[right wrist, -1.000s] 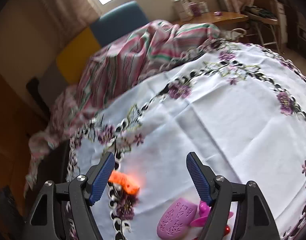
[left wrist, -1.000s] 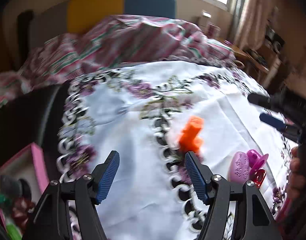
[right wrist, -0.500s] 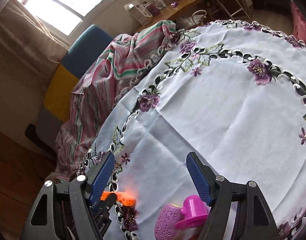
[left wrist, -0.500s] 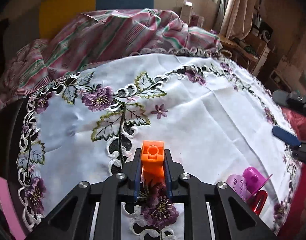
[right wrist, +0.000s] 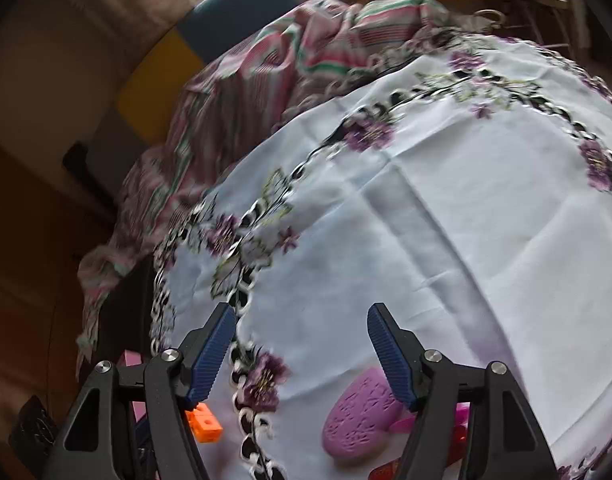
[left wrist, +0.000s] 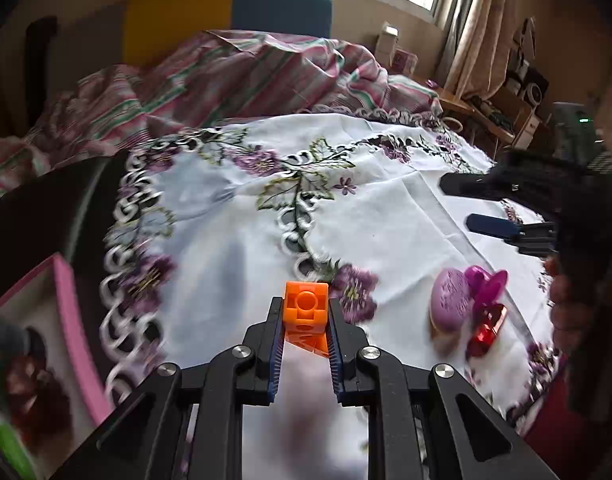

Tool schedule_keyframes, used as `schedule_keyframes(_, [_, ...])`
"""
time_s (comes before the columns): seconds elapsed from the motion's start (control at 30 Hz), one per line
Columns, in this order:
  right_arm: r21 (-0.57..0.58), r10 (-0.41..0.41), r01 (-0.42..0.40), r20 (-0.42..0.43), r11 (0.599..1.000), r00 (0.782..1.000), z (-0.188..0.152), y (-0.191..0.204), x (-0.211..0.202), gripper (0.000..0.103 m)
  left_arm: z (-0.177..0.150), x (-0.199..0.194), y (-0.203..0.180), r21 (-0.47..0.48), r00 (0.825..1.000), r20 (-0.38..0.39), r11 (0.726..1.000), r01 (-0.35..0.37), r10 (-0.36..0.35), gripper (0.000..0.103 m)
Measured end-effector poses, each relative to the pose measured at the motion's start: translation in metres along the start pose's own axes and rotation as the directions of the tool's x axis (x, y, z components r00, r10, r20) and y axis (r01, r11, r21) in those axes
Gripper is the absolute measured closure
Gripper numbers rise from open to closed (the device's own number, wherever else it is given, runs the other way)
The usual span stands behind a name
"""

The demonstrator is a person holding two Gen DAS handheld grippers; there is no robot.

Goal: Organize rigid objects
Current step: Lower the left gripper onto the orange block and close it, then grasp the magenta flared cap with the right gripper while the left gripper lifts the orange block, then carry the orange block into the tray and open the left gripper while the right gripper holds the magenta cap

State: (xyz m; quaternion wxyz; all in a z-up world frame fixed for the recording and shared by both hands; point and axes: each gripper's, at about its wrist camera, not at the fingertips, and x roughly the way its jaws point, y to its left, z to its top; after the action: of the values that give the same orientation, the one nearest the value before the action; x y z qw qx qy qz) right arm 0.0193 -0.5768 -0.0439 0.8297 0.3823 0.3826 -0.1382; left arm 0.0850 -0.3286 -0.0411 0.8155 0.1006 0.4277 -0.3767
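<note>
On tablecloth (left wrist: 385, 216) | 1 orange block (left wrist: 306, 314) clamped in L claw (left wrist: 305, 344) | R claw (right wrist: 302, 356) apart | 1 pink box (left wrist: 72, 320)

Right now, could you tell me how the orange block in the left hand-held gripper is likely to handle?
The orange block looks like hard moulded plastic, so probably stiff and light. The left hand-held gripper clamps its flat sides with ribbed pads, so slipping seems unlikely. Its boxy shape should not roll on the tablecloth.

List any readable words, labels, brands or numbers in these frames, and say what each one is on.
None can be read.
Purple embossed piece: raised marks, too blurred to make out.
Boxes on the far windowsill: any print is too small.
Orange block in the left claw: no text visible.
</note>
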Motion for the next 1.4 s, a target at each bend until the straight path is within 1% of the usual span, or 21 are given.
schedule_keyframes(0.03, [-0.021, 0.007, -0.007, -0.023, 1.0, 1.0, -0.002, 0.003, 0.001, 0.033, -0.004, -0.007, 0.003, -0.006, 1.0, 0.002, 1.0, 0.001, -0.001, 0.083])
schedule_keyframes(0.07, [-0.043, -0.007, 0.005, -0.034, 0.999, 0.999, -0.003, 0.004, 0.0, 0.033, -0.008, -0.014, 0.007, -0.012, 1.0, 0.003, 1.0, 0.001, -0.001, 0.083])
schedule_keyframes(0.13, [-0.095, -0.07, 0.065, -0.042, 0.993, 0.997, -0.003, 0.005, -0.007, 0.033, -0.018, -0.029, 0.016, -0.03, 1.0, 0.011, 1.0, 0.002, -0.001, 0.083])
schedule_keyframes(0.23, [-0.131, -0.131, 0.12, -0.077, 0.984, 0.988, -0.002, -0.004, -0.018, 0.033, -0.031, -0.046, 0.03, -0.06, 1.0, 0.02, 0.998, 0.003, -0.002, 0.083])
schedule_keyframes(0.33, [-0.195, -0.217, 0.192, -0.115, 0.962, 0.969, -0.007, -0.01, -0.024, 0.033, -0.041, -0.056, 0.04, -0.093, 1.0, 0.019, 0.996, 0.01, -0.008, 0.083])
schedule_keyframes(0.43, [-0.218, -0.279, 0.245, -0.145, 0.945, 0.949, -0.012, -0.015, -0.023, 0.033, -0.05, -0.066, 0.047, -0.108, 1.0, 0.026, 0.994, 0.013, -0.01, 0.083])
schedule_keyframes(0.63, [-0.208, -0.304, 0.263, -0.201, 0.942, 0.931, -0.014, -0.024, -0.014, 0.033, -0.061, -0.082, 0.056, -0.133, 0.999, 0.036, 0.991, 0.014, -0.009, 0.083])
schedule_keyframes(0.77, [-0.211, -0.321, 0.271, -0.258, 0.939, 0.911, -0.019, -0.028, 0.0, 0.033, -0.066, -0.092, 0.061, -0.145, 0.999, 0.046, 0.989, 0.012, -0.005, 0.083])
schedule_keyframes(0.8, [-0.22, -0.338, 0.283, -0.276, 0.934, 0.9, -0.021, -0.029, 0.004, 0.033, -0.067, -0.093, 0.062, -0.148, 0.999, 0.047, 0.989, 0.011, -0.004, 0.083])
schedule_keyframes(0.83, [-0.227, -0.355, 0.296, -0.291, 0.928, 0.888, -0.024, -0.031, 0.007, 0.036, -0.068, -0.095, 0.063, -0.152, 0.999, 0.047, 0.988, 0.011, -0.004, 0.083])
schedule_keyframes(0.87, [-0.234, -0.368, 0.309, -0.284, 0.922, 0.885, -0.026, -0.03, 0.007, 0.046, -0.069, -0.096, 0.064, -0.155, 0.999, 0.048, 0.988, 0.011, -0.004, 0.083])
schedule_keyframes(0.9, [-0.228, -0.365, 0.308, -0.278, 0.924, 0.889, -0.027, -0.031, 0.006, 0.046, -0.07, -0.099, 0.065, -0.157, 0.999, 0.052, 0.987, 0.012, -0.004, 0.083])
schedule_keyframes(0.93, [-0.218, -0.351, 0.299, -0.271, 0.929, 0.896, -0.026, -0.031, 0.003, 0.046, -0.071, -0.101, 0.066, -0.159, 0.998, 0.057, 0.987, 0.01, -0.001, 0.083])
schedule_keyframes(1.03, [-0.223, -0.356, 0.308, -0.224, 0.925, 0.907, -0.024, -0.027, -0.008, 0.046, -0.074, -0.106, 0.069, -0.164, 0.998, 0.063, 0.986, 0.004, 0.006, 0.083])
schedule_keyframes(1.1, [-0.224, -0.358, 0.317, -0.177, 0.922, 0.917, -0.021, -0.021, -0.017, 0.046, -0.076, -0.11, 0.072, -0.167, 0.997, 0.07, 0.986, -0.003, 0.014, 0.083])
schedule_keyframes(1.17, [-0.231, -0.333, 0.301, -0.118, 0.925, 0.936, -0.019, -0.009, -0.028, 0.046, -0.079, -0.114, 0.075, -0.175, 0.997, 0.073, 0.985, -0.012, 0.025, 0.083])
schedule_keyframes(1.23, [-0.241, -0.265, 0.237, -0.089, 0.941, 0.96, -0.019, 0.008, -0.033, 0.046, -0.082, -0.117, 0.079, -0.186, 0.997, 0.073, 0.982, -0.02, 0.034, 0.083])
schedule_keyframes(1.27, [-0.26, -0.214, 0.185, -0.085, 0.948, 0.973, -0.021, 0.02, -0.034, 0.046, -0.083, -0.118, 0.081, -0.191, 0.996, 0.072, 0.981, -0.028, 0.043, 0.083])
schedule_keyframes(1.33, [-0.299, -0.15, 0.117, -0.092, 0.947, 0.984, -0.03, 0.043, -0.025, 0.046, -0.087, -0.121, 0.086, -0.201, 0.996, 0.07, 0.979, -0.047, 0.062, 0.083])
schedule_keyframes(1.4, [-0.342, -0.098, 0.052, -0.119, 0.938, 0.988, -0.044, 0.066, -0.01, 0.046, -0.09, -0.126, 0.09, -0.212, 0.994, 0.072, 0.975, -0.063, 0.08, 0.083])
